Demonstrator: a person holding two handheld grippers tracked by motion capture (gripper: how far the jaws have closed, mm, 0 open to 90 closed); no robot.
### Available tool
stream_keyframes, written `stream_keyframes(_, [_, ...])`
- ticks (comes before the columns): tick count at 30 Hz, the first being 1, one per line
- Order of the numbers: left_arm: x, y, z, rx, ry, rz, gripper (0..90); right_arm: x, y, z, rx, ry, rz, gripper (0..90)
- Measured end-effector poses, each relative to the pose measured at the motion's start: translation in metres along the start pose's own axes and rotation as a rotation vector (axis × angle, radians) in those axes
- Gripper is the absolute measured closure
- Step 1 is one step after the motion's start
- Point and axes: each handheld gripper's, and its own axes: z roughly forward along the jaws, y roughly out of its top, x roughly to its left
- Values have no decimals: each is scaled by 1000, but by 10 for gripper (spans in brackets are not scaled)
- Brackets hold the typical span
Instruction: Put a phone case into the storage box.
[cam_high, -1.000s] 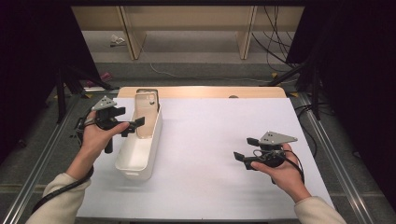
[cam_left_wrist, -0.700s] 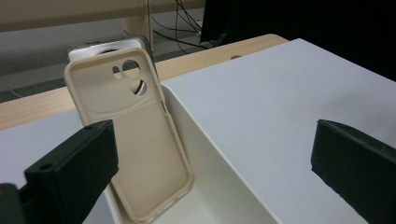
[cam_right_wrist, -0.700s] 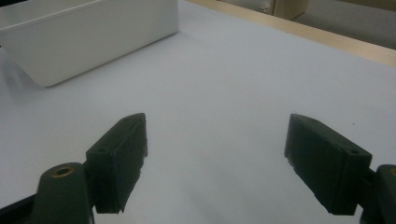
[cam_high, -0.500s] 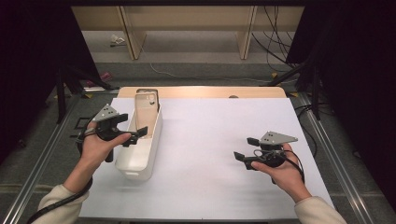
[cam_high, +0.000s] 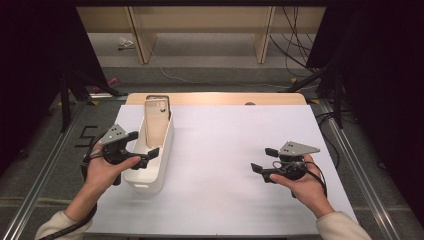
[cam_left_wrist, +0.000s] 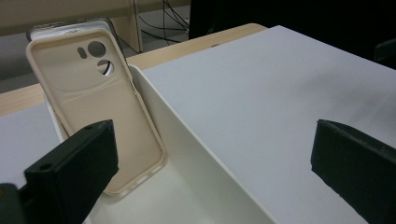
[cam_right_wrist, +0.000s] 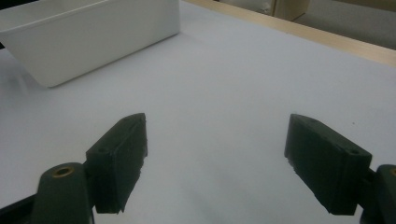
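L gripper (cam_high: 142, 145) has drawn back toward the person w/ jaws wide, holding nothing; beige phone case (cam_high: 156, 125) leans upright inside white bin (cam_high: 150, 184), so drop-off looks done. R gripper (cam_high: 263, 161) idles wide open, empty.

Second case (cam_left_wrist: 70, 25) behind beige phone case (cam_left_wrist: 98, 107): mostly hidden. White bin (cam_right_wrist: 88, 35) cut off by right gripper view's top edge. Person's forearms cut at high view's bottom.
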Motion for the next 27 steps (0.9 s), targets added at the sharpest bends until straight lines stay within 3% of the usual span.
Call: stream_keyframes(27, [-10,-20,-15,-13,-18,57,0,-3,-10,-19,-8,-19,16,220])
